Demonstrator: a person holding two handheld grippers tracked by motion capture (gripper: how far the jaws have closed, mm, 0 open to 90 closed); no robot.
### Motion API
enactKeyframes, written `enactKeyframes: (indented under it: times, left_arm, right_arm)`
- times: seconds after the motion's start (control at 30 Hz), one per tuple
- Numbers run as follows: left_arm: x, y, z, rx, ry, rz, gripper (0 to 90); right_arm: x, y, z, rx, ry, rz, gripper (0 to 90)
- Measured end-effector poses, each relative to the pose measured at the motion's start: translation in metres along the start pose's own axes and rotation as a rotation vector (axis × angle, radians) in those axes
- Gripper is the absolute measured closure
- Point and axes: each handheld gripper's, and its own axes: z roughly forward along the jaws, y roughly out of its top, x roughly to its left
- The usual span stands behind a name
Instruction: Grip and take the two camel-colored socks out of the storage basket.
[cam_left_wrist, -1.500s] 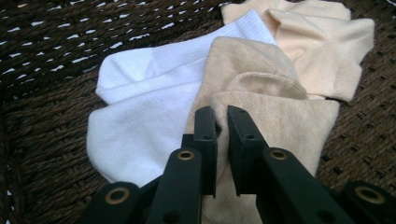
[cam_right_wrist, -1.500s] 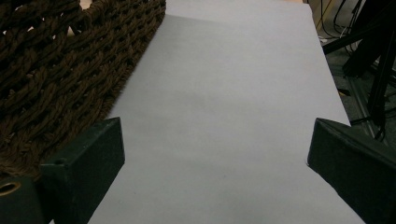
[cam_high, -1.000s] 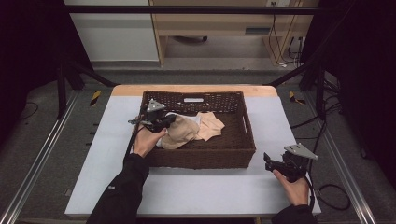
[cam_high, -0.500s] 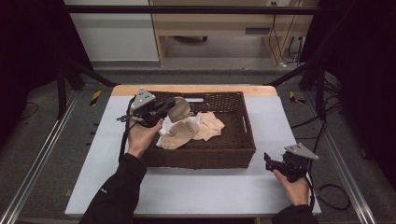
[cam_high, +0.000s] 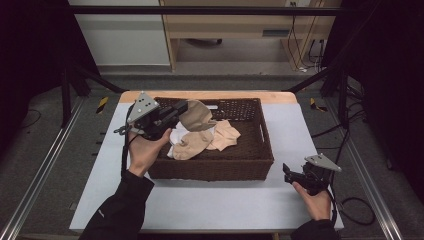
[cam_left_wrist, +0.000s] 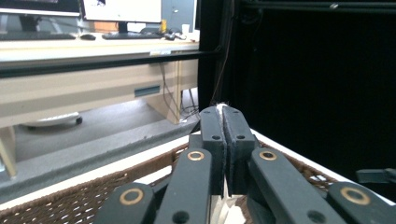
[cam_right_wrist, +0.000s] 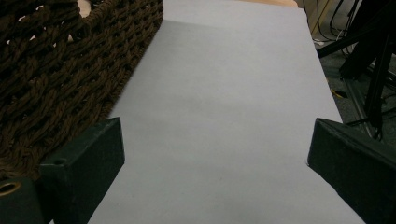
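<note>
High view: the left gripper (cam_high: 184, 107) is held up over the left rear part of the basket (cam_high: 260, 165), its fingers pointing across toward the basket's middle and pinched shut on a tan sock (cam_high: 198, 115), which hangs lifted above the pile inside. The left hand (cam_high: 144, 150) grips the tool from below at the basket's left wall, the dark sleeve (cam_high: 120, 210) running back toward the desk's near edge. In the left gripper view the two fingers (cam_left_wrist: 212, 135) meet flat against each other with a sliver of pale cloth between them, above the basket's woven rim (cam_left_wrist: 70, 198). More socks (cam_high: 210, 137), tan, peach and white, lie heaped in the left half of the basket, under the lifted one; its right half is bare weave. The right gripper (cam_high: 286, 172) sits low on the desk (cam_high: 225, 205) just off the basket's near right corner, held by the right hand (cam_high: 316, 200), fingers aimed at that corner. The right gripper view shows its fingers (cam_right_wrist: 84, 163) spread wide apart with only desk between them and the basket's wall (cam_right_wrist: 56, 79) close on one side. Nothing lies between the right gripper and the basket.
</note>
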Motion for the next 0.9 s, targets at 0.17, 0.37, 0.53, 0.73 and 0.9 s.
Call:
enactKeyframes:
  times: [0.17,0.37,0.53,0.73,0.9]
  left_arm:
    - [-0.013,0.007,-0.017,-0.033,-0.036,0.011,87.6]
    - [-0.028,0.010,-0.039,-0.058,-0.080,0.029,87.6]
    - [-0.035,0.010,-0.049,-0.063,-0.103,0.035,87.6]
    - [-0.046,0.006,-0.064,-0.066,-0.133,0.059,87.6]
    - [-0.054,-0.006,-0.075,-0.051,-0.142,0.081,87.6]
  right_arm:
    - [0.000,0.000,-0.001,0.003,-0.001,0.000,4.1]
    - [0.000,0.000,-0.001,-0.002,-0.004,0.000,4.1]
    - [0.000,0.000,-0.001,-0.001,-0.005,-0.002,4.1]
    - [0.000,0.000,-0.001,-0.001,-0.005,0.000,4.1]
    - [0.000,0.000,-0.001,0.001,-0.004,-0.003,4.1]
